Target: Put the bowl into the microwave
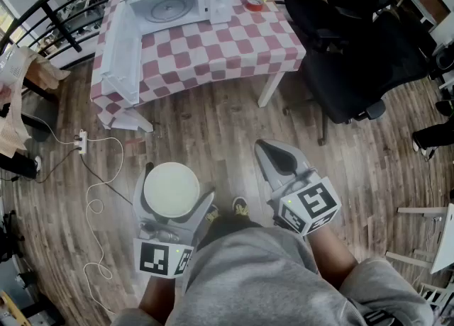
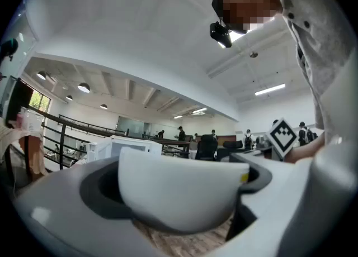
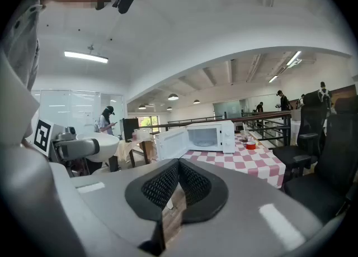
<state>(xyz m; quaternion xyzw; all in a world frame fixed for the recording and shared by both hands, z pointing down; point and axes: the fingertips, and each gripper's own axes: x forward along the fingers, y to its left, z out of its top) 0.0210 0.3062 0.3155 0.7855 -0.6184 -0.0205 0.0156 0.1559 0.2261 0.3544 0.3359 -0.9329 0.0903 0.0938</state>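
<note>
- While the left gripper (image 1: pixel 176 200), jaws wide, is clamping the bowl (image 1: pixel 171 188) at lower left, the open microwave (image 1: pixel 181 2) is waiting upper left.
- The right gripper (image 1: pixel 273 154) is hanging closed, empty.
- Carrying is remaining.

Holds the grey plastic left gripper (image 1: pixel 180 182) level, low in front of the body, with jaws spread wide and pressed on the sides of a round white bowl (image 1: pixel 172 188). Holds the grey plastic right gripper (image 1: pixel 268 149) just beside it, tipped a little down, with jaws closed together and nothing between. Reaches forward with the bare left forearm (image 1: pixel 154 302) and right forearm (image 1: pixel 328 250).
</note>
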